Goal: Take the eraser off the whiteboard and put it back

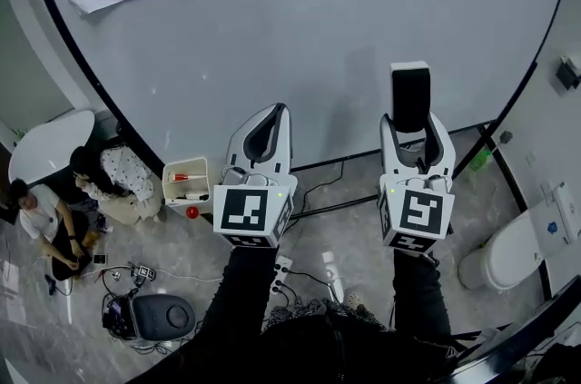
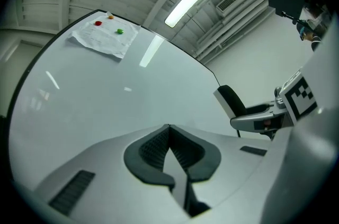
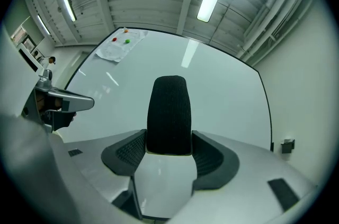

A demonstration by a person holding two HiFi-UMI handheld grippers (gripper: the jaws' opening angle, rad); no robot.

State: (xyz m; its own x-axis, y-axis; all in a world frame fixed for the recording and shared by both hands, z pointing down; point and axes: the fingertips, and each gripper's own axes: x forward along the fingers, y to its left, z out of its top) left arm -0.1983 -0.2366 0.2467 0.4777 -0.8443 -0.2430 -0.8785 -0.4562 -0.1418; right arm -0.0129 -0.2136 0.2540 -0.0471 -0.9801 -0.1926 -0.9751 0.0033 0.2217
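Grippers, count: 2, side by side in front of the lower part of the whiteboard (image 1: 318, 28)
Right gripper (image 3: 168, 141): jaws clamped on either side of the eraser (image 3: 168, 112), gripping its white body, black felt end sticking out past the fingertips
Left gripper (image 2: 168, 130): jaws pressed fully together, tips meeting, nothing between them
Erasers, count: 1, upright in the right gripper, held before the lower right area of the board; contact with the board surface not resolvable
Whiteboards, count: 1, large, black-framed, wiped clean apart from the upper left corner
Paper sheets (image 2: 103, 37): overlapping, creased, pinned in that upper left corner
Magnets (image 2: 119, 31), count: 3 on the paper (one red, one orange, one green), read from the left gripper view
Box (image 1: 188, 198), count: 1, white, open-topped, on the floor below the board near the left gripper; a small red-and-white item inside, not identifiable
Red ball (image 1: 192, 211): on the floor just beside the box, outside it
Persons (image 1: 109, 178), count: 2, seated on the floor at lower left
Round table (image 1: 50, 146): white, close to them
Black device (image 1: 163, 316): on the floor, cables around it
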